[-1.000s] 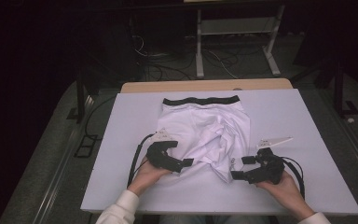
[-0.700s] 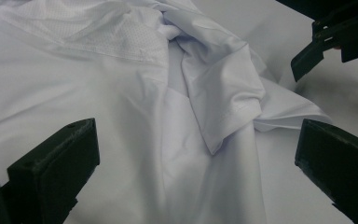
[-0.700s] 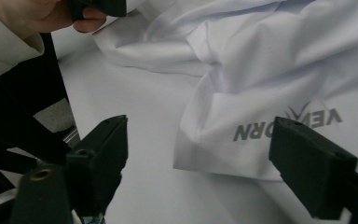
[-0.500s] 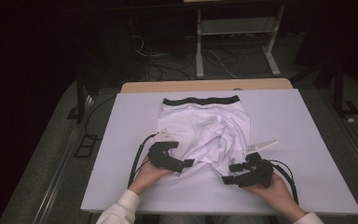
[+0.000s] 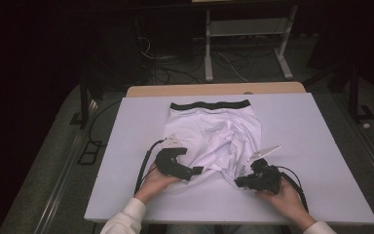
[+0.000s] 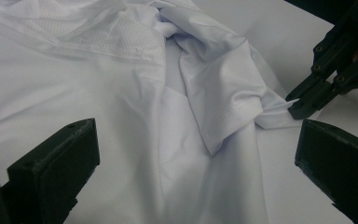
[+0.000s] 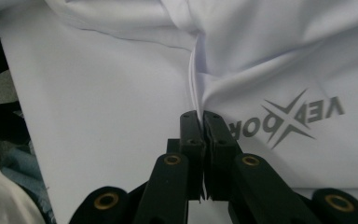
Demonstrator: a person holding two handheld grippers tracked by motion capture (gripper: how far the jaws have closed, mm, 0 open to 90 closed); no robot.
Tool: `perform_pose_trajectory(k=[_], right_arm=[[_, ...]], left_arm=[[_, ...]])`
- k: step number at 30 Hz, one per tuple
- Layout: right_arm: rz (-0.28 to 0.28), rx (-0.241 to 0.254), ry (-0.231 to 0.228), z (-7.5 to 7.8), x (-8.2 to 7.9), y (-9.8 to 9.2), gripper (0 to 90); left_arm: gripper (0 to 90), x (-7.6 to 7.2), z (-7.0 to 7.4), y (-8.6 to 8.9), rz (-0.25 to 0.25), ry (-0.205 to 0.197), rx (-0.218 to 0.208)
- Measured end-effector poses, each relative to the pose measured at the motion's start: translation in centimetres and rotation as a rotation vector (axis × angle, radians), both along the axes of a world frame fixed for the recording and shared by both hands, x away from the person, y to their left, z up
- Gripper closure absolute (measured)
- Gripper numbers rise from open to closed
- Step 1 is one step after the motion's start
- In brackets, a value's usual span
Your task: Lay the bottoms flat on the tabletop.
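White counter (image 5: 321, 146) w/ shorts (image 5: 214, 131): right claw (image 7: 200, 116) clenched on hem, prob. to pull it flat; left claw (image 6: 191, 163) released over the fabric, ready to pin.

The person wears a white top with long sleeves; the left sleeve (image 5: 124, 218) and the right sleeve (image 5: 321, 228) end in cuffs at the wrists. Each hand carries a black tool. The left gripper (image 5: 194, 171) has blocky, matte black jaws and a black cable that curves in a loop beside it. The right gripper (image 5: 239, 183) is built of black jointed links with round brass-coloured rivets, and it has a pale grey three-cornered plate on top.
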State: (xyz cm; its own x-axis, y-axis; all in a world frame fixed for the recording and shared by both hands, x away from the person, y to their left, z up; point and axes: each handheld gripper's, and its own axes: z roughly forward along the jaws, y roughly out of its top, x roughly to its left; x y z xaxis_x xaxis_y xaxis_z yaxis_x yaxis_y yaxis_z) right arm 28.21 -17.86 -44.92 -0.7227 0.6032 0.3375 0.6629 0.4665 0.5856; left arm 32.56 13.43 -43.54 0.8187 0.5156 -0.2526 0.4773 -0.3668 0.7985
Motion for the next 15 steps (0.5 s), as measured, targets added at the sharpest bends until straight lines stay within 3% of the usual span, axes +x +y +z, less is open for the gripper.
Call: perform_pose_trajectory(k=[9, 15], right_arm=[[-0.127, 0.118, 0.008, 2.1, 1.0, -6.2, 86.5], [-0.190, 0.152, 0.013, 2.6, 1.3, -9.4, 86.5]], left_arm=[[0.0, 0.1, 0.4, -0.3, -0.015, 0.014, -0.003], [0.2, 0.0, 0.7, -1.8, -0.059, 0.029, 0.013]])
